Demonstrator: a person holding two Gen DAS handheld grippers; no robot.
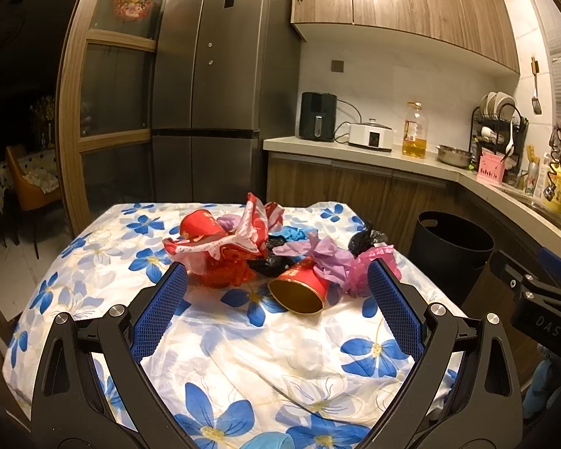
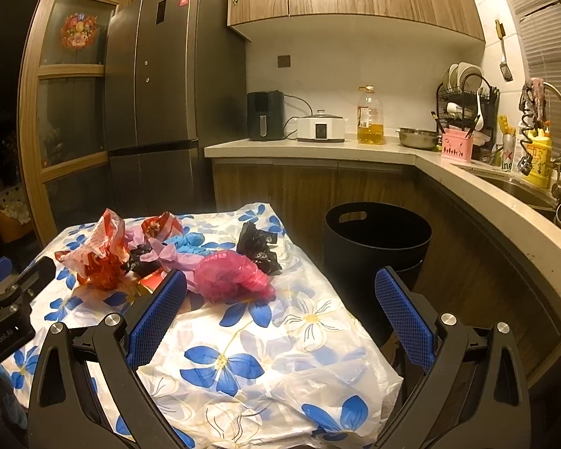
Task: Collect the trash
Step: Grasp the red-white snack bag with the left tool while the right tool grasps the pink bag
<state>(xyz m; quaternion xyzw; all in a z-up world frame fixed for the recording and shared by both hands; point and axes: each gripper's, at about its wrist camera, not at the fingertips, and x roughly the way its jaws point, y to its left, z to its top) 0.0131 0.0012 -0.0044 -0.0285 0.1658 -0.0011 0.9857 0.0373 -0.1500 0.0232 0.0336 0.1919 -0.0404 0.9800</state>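
A heap of trash lies on the flowered tablecloth (image 1: 243, 340): a tipped red paper cup with a gold inside (image 1: 299, 292), a second red cup (image 1: 200, 223), red-and-white plastic bags (image 1: 228, 250), purple wrap (image 1: 318, 258), a pink bag (image 2: 230, 278) and a black bag (image 2: 258, 247). My left gripper (image 1: 276, 284) is open, its blue pads on either side of the tipped cup, a little short of it. My right gripper (image 2: 280, 288) is open too, with the pink bag just beyond its left pad (image 2: 157, 314). A black bin (image 2: 377, 239) stands on the floor right of the table.
A grey fridge (image 1: 213, 86) stands behind the table. The counter (image 2: 318, 147) carries an air fryer, a cooker, an oil bottle, a steel bowl and a dish rack; the sink (image 2: 520, 183) is at the right. A chair (image 1: 26, 183) stands at the far left.
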